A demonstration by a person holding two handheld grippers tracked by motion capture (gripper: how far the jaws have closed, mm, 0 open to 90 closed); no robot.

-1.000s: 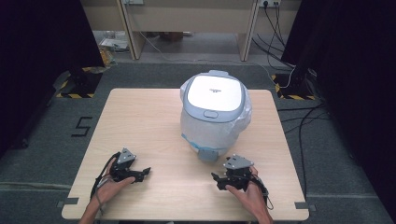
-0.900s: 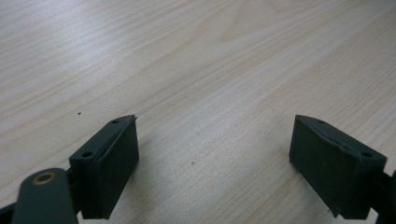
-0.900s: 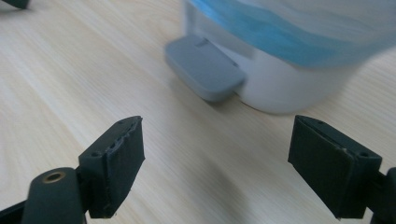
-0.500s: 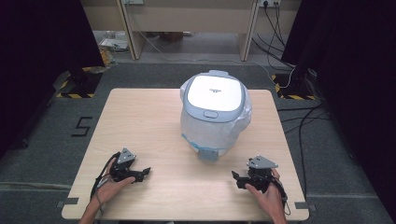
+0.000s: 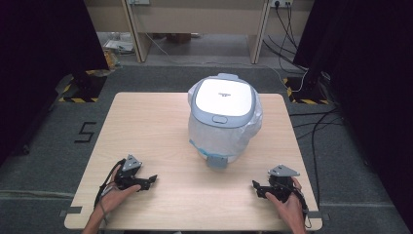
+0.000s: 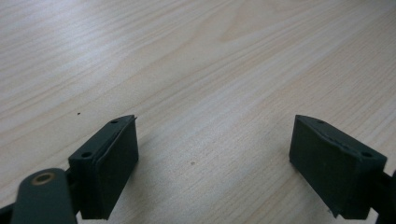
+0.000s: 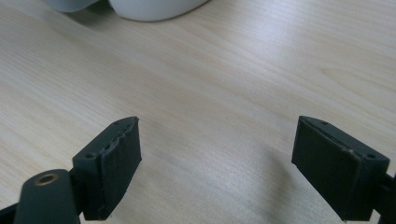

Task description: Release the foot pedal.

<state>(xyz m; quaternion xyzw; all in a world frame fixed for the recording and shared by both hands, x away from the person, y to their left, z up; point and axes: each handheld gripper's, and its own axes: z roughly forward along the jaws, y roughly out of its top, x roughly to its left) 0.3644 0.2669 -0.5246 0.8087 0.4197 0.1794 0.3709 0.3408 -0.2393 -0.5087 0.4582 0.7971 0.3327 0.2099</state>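
A: What sits lower left in the high view?

B: The left gripper (image 5: pixel 146 181), jaws spread wide over bare light wooden table (image 5: pixel 146 126), holding nothing, near the front edge. Open board lies all round it.

A: And the middle?

B: The white, grey-lidded rice cooker wrapped in clear plastic (image 5: pixel 224 117) stands upper centre, well apart from both tools.

A: Lower right?

B: The right gripper (image 5: pixel 260 187), jaws parted and empty, close to the table's front right corner.

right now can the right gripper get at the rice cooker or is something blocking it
Probably yes. The right gripper sits open near the table's front edge, and only bare wood lies between it and the rice cooker, which stands bag-wrapped at the middle. The left gripper is well off to the side.
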